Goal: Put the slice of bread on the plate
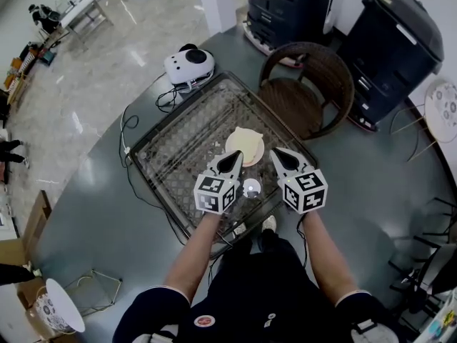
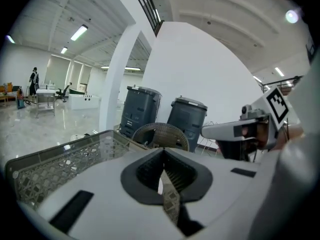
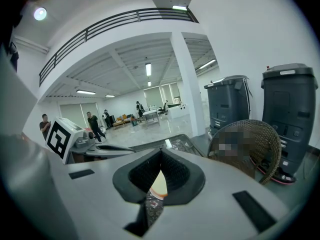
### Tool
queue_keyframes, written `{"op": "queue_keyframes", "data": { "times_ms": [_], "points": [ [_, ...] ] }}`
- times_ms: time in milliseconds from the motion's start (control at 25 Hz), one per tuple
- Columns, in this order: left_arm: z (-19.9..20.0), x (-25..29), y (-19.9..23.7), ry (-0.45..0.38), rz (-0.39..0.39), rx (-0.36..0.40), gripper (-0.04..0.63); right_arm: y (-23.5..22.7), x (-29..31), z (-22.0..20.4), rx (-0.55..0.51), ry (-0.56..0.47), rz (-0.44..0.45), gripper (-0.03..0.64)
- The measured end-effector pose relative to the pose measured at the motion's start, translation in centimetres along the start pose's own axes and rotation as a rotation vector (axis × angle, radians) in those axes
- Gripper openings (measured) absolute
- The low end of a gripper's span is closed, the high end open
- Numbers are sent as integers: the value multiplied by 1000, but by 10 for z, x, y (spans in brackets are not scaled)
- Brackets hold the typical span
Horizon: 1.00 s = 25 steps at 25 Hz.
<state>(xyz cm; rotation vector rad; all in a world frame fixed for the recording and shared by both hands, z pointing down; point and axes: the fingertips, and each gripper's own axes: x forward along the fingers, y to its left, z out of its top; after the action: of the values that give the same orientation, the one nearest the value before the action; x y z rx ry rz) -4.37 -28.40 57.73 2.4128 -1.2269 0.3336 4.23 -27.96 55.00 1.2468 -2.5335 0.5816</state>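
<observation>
A pale slice of bread (image 1: 244, 145) lies on a round cream plate (image 1: 255, 162) in the middle of the glass-topped table (image 1: 178, 145). My left gripper (image 1: 232, 161) hangs just short of the plate's near left edge, its jaws shut with nothing between them (image 2: 162, 153). To the right, my right gripper (image 1: 280, 156) is level with it, also shut and empty (image 3: 160, 153). Under its closed tips, the right gripper view catches a sliver of the plate (image 3: 158, 185). Both grippers are raised off the table.
A small shiny round object (image 1: 251, 187) sits on the table between the grippers. A wicker chair (image 1: 307, 91) stands at the far side, with two dark bins (image 1: 289, 6) (image 1: 396, 48) behind it. A white device (image 1: 189, 64) and cables lie on the floor to the left.
</observation>
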Motion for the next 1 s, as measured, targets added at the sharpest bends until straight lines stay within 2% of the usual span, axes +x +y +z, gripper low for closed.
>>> {"op": "queue_keyframes", "data": {
  "times_ms": [160,560,1000],
  "points": [
    [24,-18,-21,-46,-35,32,8,8,-9,15,-8,-40,13,8],
    [77,-56,-57,-167,-84,49,8,31,-36,52,-1,-150,43,8],
    [102,-79,-73,-237,-112,65,8,58,-51,78,-52,-217,98,8]
  ]
}}
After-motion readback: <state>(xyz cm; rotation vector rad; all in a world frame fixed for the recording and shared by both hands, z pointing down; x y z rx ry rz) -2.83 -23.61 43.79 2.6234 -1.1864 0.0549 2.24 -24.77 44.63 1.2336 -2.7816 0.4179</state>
